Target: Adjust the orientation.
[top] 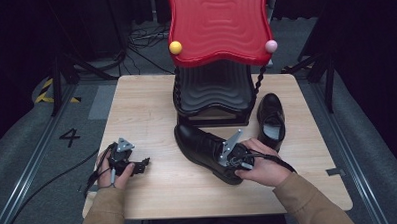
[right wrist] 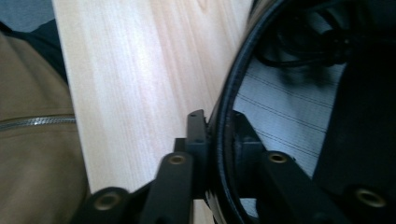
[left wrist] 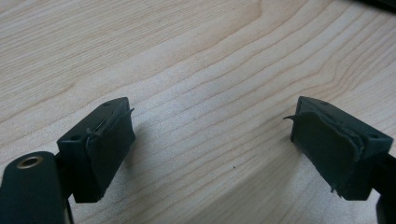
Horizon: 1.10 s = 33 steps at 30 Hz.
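A black leather shoe [top: 200, 144] lies on the wooden table [top: 146, 111] in front of the rack, toe pointing to the far left. My right gripper [top: 234, 158] sits at its heel end. In the right gripper view the jaws [right wrist: 219, 126] pinch the shoe's black collar rim [right wrist: 232, 84], one inside over the grey insole [right wrist: 289, 121] and one outside. My left gripper [top: 142, 165] rests near the table's front left, away from the shoe. Its jaws [left wrist: 212, 140] stand open over bare wood with nothing between them.
A second black shoe [top: 270, 117] lies at the right of the rack, toe pointing away. The rack has a black wavy lower shelf [top: 213, 89] and a red wavy top [top: 218, 26] with a yellow ball [top: 175, 47] and a pink ball [top: 270, 46] at its corners.
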Available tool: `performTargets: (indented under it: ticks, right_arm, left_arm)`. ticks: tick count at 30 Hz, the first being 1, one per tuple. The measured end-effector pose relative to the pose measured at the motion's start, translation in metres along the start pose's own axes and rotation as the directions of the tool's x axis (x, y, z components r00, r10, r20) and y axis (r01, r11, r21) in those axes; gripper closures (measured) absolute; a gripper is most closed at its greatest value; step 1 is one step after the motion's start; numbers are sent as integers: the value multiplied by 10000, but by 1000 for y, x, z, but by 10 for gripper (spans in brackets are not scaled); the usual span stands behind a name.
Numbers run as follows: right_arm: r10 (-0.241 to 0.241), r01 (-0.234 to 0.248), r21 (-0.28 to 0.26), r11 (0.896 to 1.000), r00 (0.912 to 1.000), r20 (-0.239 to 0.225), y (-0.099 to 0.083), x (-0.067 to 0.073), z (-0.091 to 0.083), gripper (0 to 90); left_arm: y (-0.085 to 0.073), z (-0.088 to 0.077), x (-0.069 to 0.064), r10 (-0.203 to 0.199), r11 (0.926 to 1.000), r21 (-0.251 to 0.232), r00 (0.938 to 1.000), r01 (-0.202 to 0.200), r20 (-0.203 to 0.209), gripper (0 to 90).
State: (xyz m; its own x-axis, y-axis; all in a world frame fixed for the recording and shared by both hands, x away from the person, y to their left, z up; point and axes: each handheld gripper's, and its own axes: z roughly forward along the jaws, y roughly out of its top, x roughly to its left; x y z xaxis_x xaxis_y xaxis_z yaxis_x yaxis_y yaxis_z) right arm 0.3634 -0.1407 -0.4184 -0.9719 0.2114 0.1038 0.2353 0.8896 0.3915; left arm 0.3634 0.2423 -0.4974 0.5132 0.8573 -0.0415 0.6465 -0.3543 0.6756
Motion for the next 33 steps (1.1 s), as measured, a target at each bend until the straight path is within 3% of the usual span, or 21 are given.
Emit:
performTargets:
  ticks: [5,10,15,18,20,25,29,33]
  right_arm:
    - [-14,14,-114,9999,10000,18,0,1,0,840]
    - [46,-43,-436,9990,10000,69,-2,12,-8,839]
    - [655,-611,-776,9951,9963,561,-12,32,-24,838]
    - [1377,-1321,-862,9875,9884,634,-17,41,-30,832]
    - [1558,-1497,-851,9851,9854,689,-19,43,-31,827]
    - [2559,-2486,-761,9656,9605,1091,-26,48,-32,809]
    - [3070,-2996,-729,9513,9423,1336,-27,50,-28,809]
    - [3021,-2986,-456,9533,9427,1416,-24,52,-21,805]
  left_arm:
    - [0,0,0,13,10000,-2,10000,-13,-19,136]
    - [0,0,0,-2,10000,-11,10000,2,-21,136]
    - [0,1,0,29,10000,-36,9999,-30,-115,130]
    - [0,1,0,30,10000,-36,9999,-30,-110,130]
    - [0,1,0,28,10000,-35,9999,-29,-109,130]
    - [0,1,0,28,10000,-36,9999,-28,-101,130]
    - [1,1,0,22,10000,-7,10000,-22,-94,127]
    - [1,1,0,18,10000,2,10000,-18,-96,126]
